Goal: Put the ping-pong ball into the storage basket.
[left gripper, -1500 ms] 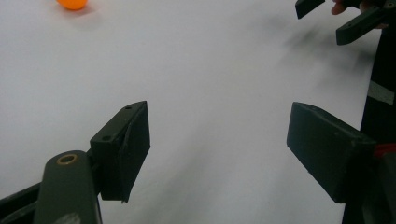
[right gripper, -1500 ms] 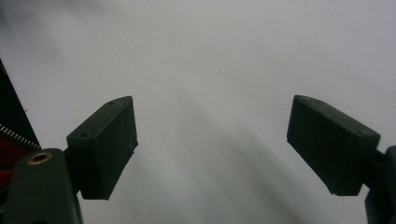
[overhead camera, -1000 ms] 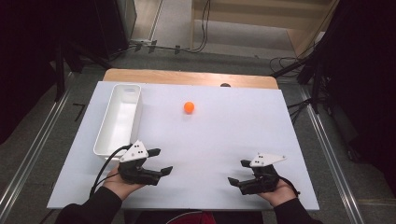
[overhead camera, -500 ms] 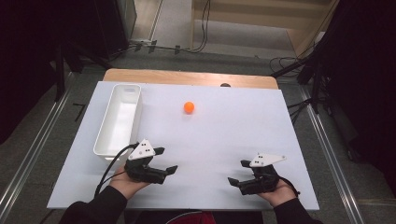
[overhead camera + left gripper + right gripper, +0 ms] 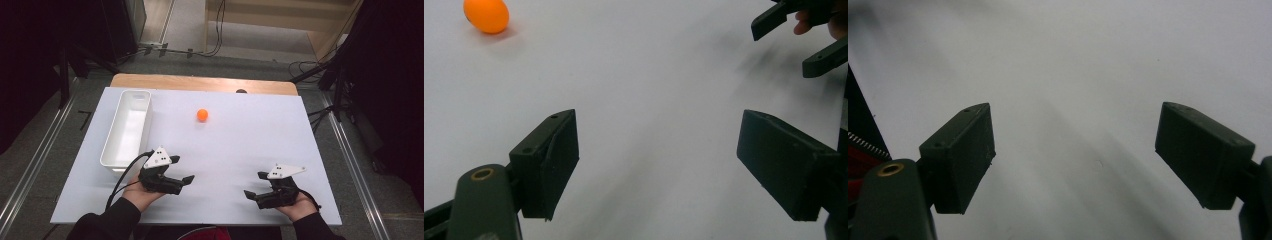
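High view, left to right. White tray [image 5: 126, 129] at left of frame on the white bench [image 5: 260, 150], long side running away from the person. Left gripper [image 5: 181, 181] at lower left, just below the tray's near end, jaws spread, nothing between them. Orange ball [image 5: 202, 115] upper centre of frame, well apart from both grippers; in the left gripper view it sits at upper left [image 5: 486, 15]. Right gripper [image 5: 256, 186] at lower right, jaws spread, empty.
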`<move>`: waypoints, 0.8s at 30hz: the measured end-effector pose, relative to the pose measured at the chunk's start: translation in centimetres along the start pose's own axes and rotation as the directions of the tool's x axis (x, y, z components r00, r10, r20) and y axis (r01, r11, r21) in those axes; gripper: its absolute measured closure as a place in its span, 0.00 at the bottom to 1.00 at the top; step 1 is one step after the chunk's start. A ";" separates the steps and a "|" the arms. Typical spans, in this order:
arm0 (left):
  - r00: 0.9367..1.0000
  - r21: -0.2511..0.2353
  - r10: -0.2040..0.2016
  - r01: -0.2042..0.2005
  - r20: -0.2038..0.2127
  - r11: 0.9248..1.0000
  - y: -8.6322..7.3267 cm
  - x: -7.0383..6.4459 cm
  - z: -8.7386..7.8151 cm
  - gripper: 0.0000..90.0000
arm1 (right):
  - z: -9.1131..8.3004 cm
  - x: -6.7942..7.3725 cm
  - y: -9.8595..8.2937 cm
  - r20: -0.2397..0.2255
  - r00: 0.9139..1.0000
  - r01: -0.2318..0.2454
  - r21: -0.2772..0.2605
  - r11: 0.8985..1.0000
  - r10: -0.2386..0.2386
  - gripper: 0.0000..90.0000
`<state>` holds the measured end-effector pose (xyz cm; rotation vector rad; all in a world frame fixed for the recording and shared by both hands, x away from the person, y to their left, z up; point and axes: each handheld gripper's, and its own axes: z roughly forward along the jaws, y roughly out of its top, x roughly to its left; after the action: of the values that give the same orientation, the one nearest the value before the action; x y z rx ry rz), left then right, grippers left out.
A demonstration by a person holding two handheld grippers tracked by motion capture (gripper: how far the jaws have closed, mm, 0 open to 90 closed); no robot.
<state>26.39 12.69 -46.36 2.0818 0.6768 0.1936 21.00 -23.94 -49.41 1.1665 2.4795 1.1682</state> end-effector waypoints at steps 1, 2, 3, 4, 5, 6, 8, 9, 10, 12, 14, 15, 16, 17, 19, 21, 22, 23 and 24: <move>1.000 -0.005 0.001 -0.001 -0.001 1.000 0.1 0.0 0.1 0.19 | 0.0 0.0 0.0 0.001 1.000 -0.002 0.000 1.000 0.002 0.16; 1.000 -0.006 0.000 0.000 -0.005 1.000 0.1 0.0 0.2 0.19 | 0.0 0.0 0.0 0.000 1.000 -0.002 0.000 1.000 0.002 0.16; 1.000 -0.009 0.003 -0.003 -0.007 1.000 0.2 0.0 0.2 0.19 | 0.0 0.0 0.0 0.002 1.000 -0.003 -0.001 1.000 0.003 0.16; 1.000 -0.007 0.001 -0.001 -0.010 1.000 0.2 0.0 0.3 0.18 | 0.0 0.0 0.0 0.002 1.000 -0.003 0.000 1.000 0.003 0.16; 1.000 -0.004 0.003 -0.003 -0.019 1.000 0.3 0.0 0.4 0.15 | 0.0 0.0 0.0 0.002 1.000 -0.004 -0.001 1.000 0.004 0.16; 1.000 -0.005 0.003 -0.003 -0.024 1.000 0.3 0.0 0.5 0.14 | 0.0 0.0 0.0 0.001 1.000 -0.004 -0.001 1.000 0.004 0.16; 0.999 -0.004 -0.021 0.020 -0.025 1.000 0.5 0.1 0.7 0.11 | 0.0 0.0 0.0 0.001 1.000 -0.009 -0.002 1.000 0.009 0.16; 0.999 -0.003 -0.033 0.033 -0.031 0.999 0.5 0.2 0.8 0.02 | 0.0 0.0 0.0 -0.001 1.000 -0.009 -0.002 1.000 0.009 0.16; 0.999 -0.001 -0.039 0.039 -0.024 0.999 0.6 0.3 0.8 0.00 | 0.0 0.0 0.0 0.000 1.000 -0.009 -0.002 1.000 0.009 0.16; 0.999 -0.015 -0.033 0.033 -0.024 0.999 0.7 0.2 0.9 0.00 | 0.0 0.0 0.0 0.000 1.000 -0.004 -0.001 1.000 0.004 0.16; 0.999 -0.018 -0.022 0.021 -0.040 1.000 0.9 0.2 1.0 0.00 | 0.0 0.0 0.0 -0.004 1.000 -0.009 -0.004 1.000 0.009 0.16; 0.999 -0.018 -0.020 0.019 -0.038 1.000 1.0 0.2 1.0 0.00 | 0.0 0.0 0.0 -0.004 1.000 -0.009 -0.004 1.000 0.009 0.16; 0.999 -0.020 -0.023 0.022 -0.038 1.000 1.0 0.2 1.1 0.00 | -0.1 0.0 0.0 -0.003 1.000 -0.010 -0.003 1.000 0.009 0.16; 0.999 -0.017 -0.024 0.023 -0.040 1.000 1.1 0.3 1.2 0.00 | -0.1 0.0 0.0 -0.002 1.000 -0.009 -0.004 1.000 0.009 0.16; 0.999 -0.020 -0.027 0.027 -0.045 0.999 1.2 0.3 1.4 0.00 | -0.1 0.0 0.0 -0.002 1.000 -0.008 -0.004 1.000 0.008 0.16; 0.999 -0.021 -0.028 0.027 -0.046 0.999 1.3 0.4 1.5 0.00 | -0.1 0.0 0.0 -0.003 1.000 -0.005 -0.005 1.000 0.005 0.16; 0.998 -0.027 -0.035 0.034 -0.051 0.999 1.4 0.4 1.6 0.00 | -0.1 0.0 0.0 -0.003 1.000 -0.005 -0.005 1.000 0.005 0.16; 0.998 -0.023 -0.031 0.030 -0.053 0.999 1.5 0.5 1.7 0.00 | -0.1 0.0 0.0 -0.001 1.000 -0.005 -0.005 1.000 0.005 0.16; 0.998 -0.024 -0.031 0.030 -0.053 0.999 1.5 0.5 1.7 0.00 | -0.1 0.0 0.0 -0.001 1.000 -0.005 -0.005 1.000 0.005 0.16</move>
<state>28.08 11.08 -46.19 2.0493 0.7346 0.2393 20.99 -24.03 -49.36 1.1720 2.4741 1.1767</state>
